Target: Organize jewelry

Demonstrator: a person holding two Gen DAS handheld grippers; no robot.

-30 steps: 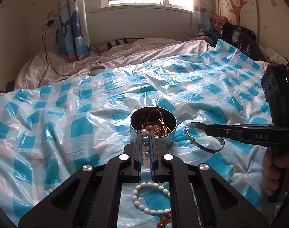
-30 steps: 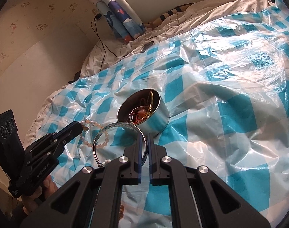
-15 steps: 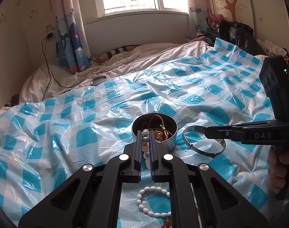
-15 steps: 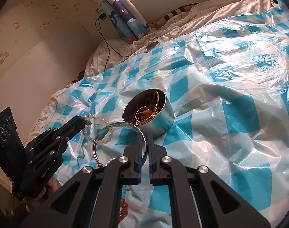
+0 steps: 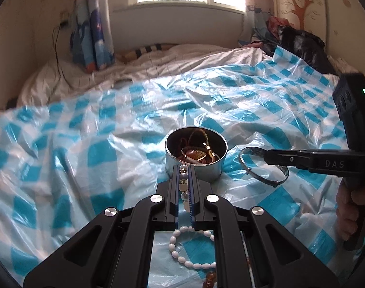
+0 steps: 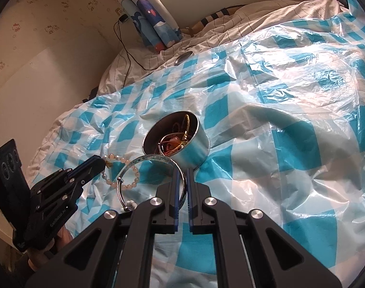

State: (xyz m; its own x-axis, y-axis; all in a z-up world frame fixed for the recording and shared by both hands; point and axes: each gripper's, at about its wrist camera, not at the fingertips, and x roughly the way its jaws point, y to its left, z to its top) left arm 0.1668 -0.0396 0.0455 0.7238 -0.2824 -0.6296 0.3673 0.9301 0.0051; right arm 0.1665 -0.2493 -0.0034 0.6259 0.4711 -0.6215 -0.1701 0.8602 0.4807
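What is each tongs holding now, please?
Left tongs: closed on the pale bead bracelet.
Right tongs: closed on the silver bangle.

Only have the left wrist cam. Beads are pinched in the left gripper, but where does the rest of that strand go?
Observer: Right wrist view shows the bead bracelet hanging as a loop from the left gripper, beside the tin and not over its opening.
Operator: Is the right gripper really clamping the bangle?
Observer: Yes. The right gripper is shut on the bangle; the band passes between its fingers.
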